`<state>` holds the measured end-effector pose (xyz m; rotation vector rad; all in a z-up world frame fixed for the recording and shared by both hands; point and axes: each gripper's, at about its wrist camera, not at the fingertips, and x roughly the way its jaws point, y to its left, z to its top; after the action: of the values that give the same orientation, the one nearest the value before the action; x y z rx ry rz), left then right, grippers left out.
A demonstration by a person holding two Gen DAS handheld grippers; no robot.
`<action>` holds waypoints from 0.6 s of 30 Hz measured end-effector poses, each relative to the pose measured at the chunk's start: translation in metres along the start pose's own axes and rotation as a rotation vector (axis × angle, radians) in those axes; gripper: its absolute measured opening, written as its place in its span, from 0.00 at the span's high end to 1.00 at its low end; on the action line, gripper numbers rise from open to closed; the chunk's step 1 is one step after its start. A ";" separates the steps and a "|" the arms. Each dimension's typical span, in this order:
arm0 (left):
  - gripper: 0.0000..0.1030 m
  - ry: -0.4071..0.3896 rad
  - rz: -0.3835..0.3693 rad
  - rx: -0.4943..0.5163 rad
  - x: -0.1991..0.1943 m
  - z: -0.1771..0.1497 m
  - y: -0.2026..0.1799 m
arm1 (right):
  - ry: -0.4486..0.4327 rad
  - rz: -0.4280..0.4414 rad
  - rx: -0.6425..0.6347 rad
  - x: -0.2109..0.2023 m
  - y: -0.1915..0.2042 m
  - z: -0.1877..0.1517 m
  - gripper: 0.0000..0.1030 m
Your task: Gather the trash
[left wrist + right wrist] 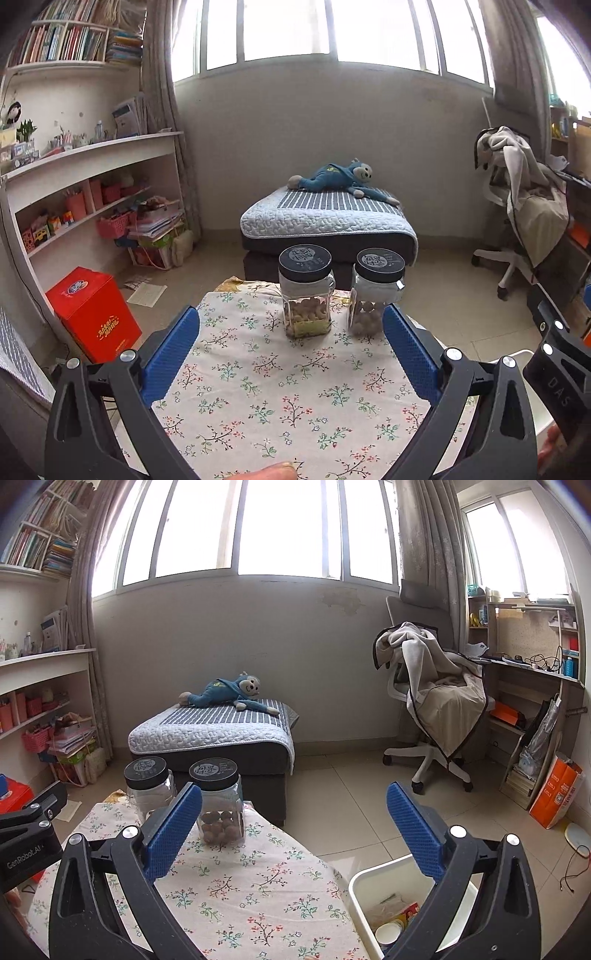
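Note:
A white bin (360,884) stands on the floor to the right of the table, holding wrappers and a paper cup (388,932). Its rim (522,356) shows at the right edge of the left wrist view. My left gripper (291,317) is open above the floral tablecloth (288,398), with nothing between its blue fingers (173,347). My right gripper (295,794) is open too, one finger over the table's right side, the other over the bin. No loose trash shows on the cloth.
Two black-lidded jars of nuts (306,291) (375,293) stand at the table's far end. Behind it are an ottoman with a blue plush monkey (332,177), a red box (92,314) on the floor at left, shelves, and a draped office chair (436,701).

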<state>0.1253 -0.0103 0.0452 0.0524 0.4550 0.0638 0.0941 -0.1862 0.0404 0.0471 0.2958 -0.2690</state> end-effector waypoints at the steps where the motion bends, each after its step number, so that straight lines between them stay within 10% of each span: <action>1: 0.07 0.000 0.001 0.001 0.000 0.000 0.000 | 0.003 0.002 0.001 0.002 0.001 -0.001 0.07; 18: 0.07 0.003 -0.009 0.007 0.000 0.000 -0.005 | 0.009 -0.006 -0.001 0.006 0.001 -0.001 0.07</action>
<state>0.1257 -0.0155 0.0447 0.0571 0.4585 0.0534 0.0996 -0.1862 0.0380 0.0463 0.3050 -0.2748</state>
